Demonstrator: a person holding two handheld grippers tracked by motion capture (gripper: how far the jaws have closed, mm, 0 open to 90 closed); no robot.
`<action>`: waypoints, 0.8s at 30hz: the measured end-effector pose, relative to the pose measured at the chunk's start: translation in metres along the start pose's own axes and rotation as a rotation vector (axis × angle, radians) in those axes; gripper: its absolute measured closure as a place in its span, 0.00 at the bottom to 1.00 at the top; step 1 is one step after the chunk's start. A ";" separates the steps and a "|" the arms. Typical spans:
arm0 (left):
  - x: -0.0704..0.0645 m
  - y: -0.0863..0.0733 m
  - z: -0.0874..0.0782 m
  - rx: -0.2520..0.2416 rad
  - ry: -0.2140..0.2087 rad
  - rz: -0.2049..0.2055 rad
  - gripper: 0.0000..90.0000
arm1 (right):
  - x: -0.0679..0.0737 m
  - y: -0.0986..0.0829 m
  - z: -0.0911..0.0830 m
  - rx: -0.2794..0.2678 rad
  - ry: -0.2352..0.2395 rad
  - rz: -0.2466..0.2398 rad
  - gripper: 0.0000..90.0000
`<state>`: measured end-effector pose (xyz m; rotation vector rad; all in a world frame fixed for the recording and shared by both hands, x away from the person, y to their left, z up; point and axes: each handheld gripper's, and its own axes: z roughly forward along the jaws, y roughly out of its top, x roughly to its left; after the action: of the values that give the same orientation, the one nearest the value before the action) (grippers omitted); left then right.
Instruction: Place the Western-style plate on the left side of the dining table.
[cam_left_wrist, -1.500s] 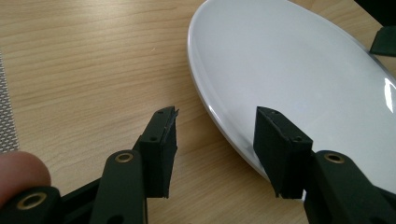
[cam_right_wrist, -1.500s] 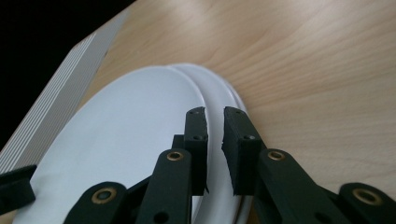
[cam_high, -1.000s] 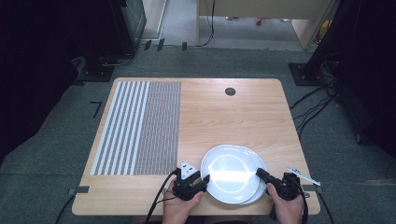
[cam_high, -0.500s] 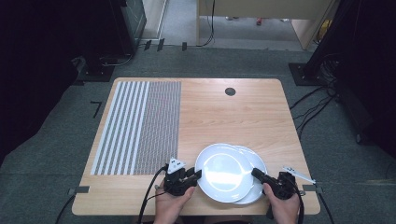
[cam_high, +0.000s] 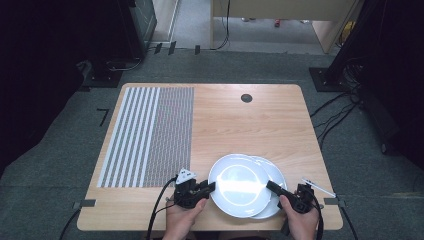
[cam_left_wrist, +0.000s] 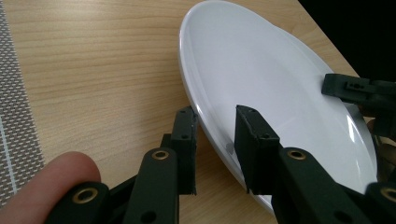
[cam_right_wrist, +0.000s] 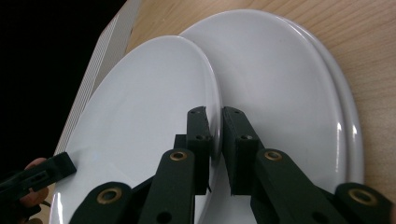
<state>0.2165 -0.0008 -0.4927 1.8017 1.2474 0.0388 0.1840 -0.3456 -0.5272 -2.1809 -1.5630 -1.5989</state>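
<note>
Between the right gripper (cam_right_wrist: 214, 122) jaws, the top plate's (cam_right_wrist: 140, 116) rim is pinched; the left gripper (cam_left_wrist: 215, 123) is spread, seemingly straddling its opposite rim.

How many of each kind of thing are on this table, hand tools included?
White plates: 3, one gripped on top, apparently two stacked beneath
Hand-held grippers: 2, left hand-held gripper and right hand-held gripper
Striped mat: 1
Total: 6
</note>
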 end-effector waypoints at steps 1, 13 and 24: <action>0.000 0.000 0.000 0.000 0.000 0.000 0.78 | 0.000 0.000 0.000 0.000 0.000 0.000 0.92; 0.015 0.000 0.005 0.030 -0.054 -0.059 0.77 | 0.010 0.002 -0.006 -0.062 0.023 -0.031 0.95; 0.013 0.006 0.003 0.005 -0.071 -0.065 0.83 | 0.009 0.006 -0.008 -0.081 0.028 0.014 0.97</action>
<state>0.2288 0.0064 -0.4965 1.7509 1.2557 -0.0646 0.1820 -0.3465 -0.5135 -2.1935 -1.4980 -1.7098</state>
